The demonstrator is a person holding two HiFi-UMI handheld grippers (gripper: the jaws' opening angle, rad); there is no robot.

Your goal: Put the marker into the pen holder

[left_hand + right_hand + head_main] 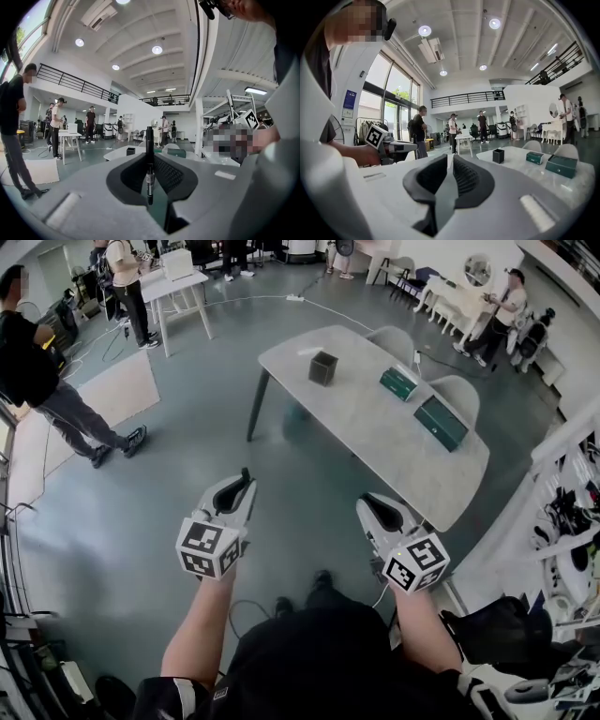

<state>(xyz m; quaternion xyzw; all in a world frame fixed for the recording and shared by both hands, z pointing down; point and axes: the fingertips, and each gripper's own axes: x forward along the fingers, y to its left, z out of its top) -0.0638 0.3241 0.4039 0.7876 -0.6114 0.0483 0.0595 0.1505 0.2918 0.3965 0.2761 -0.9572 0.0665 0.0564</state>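
Nearest the lens, the left gripper is pinching the marker upright, while the right gripper is hanging empty, jaws pressed together. The pen holder is standing well apart on the worktop. The grasp appears done, with carrying and insertion remaining.

Bright, even light falls from ceiling lamps above the left gripper. Fisheye edges curve and go black.

Black marker; black pen holder; green boxes; pale grey table; grey-green floor.
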